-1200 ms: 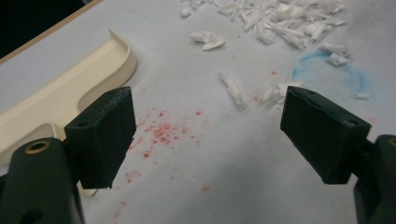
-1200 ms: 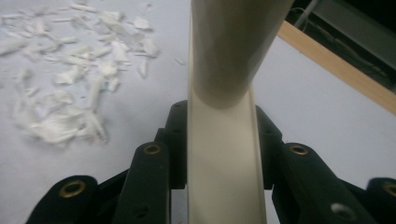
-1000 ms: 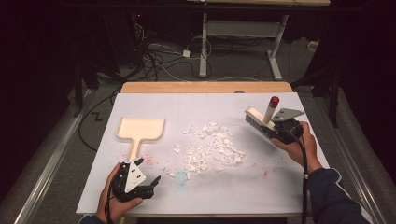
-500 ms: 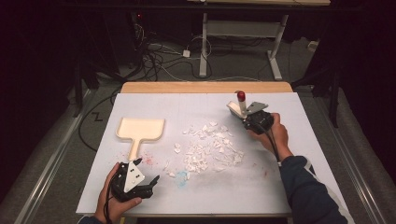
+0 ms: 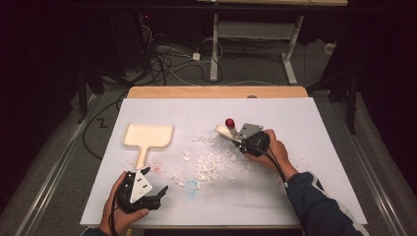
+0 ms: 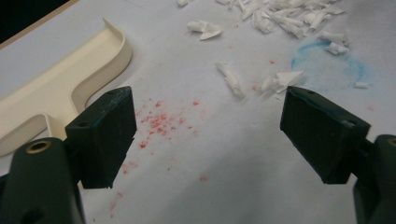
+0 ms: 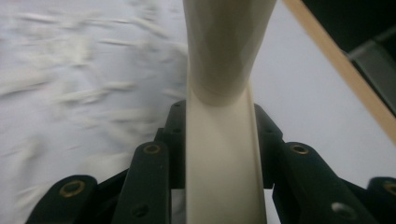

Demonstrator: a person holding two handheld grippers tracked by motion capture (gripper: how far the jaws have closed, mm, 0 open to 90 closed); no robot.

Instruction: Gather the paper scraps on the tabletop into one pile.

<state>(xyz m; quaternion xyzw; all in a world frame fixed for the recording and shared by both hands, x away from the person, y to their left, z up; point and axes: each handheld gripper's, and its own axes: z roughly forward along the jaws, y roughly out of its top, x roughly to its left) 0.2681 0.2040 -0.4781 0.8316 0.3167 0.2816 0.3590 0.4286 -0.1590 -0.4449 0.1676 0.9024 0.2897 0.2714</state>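
A cream dustpan (image 5: 147, 136) lies flat at the left of the white sheet, its handle toward me. White paper scraps (image 5: 211, 160) are scattered mid-table. My right gripper (image 5: 246, 140) is shut on a cream brush (image 5: 223, 130) with a red knob, at the right edge of the scraps, brush head toward the pile. Seen from the right gripper view, the cream brush handle (image 7: 222, 93) is clamped between the jaws of the right gripper (image 7: 219, 140). My left gripper (image 5: 160, 194) rests open near the front left; in its own view the left gripper (image 6: 208, 135) holds nothing, with the dustpan (image 6: 60, 88) and scraps (image 6: 280, 14) ahead.
A white sheet (image 5: 324, 147) covers the table, with a wooden strip (image 5: 216, 92) along the far edge. Red specks (image 6: 161, 121) and a blue smudge (image 6: 327, 65) mark the sheet near the left gripper. Cables and desk legs lie on the floor beyond.
The right gripper has carried the brush left and down from the far right of the sheet to the edge of the scraps. The left gripper has stayed put.
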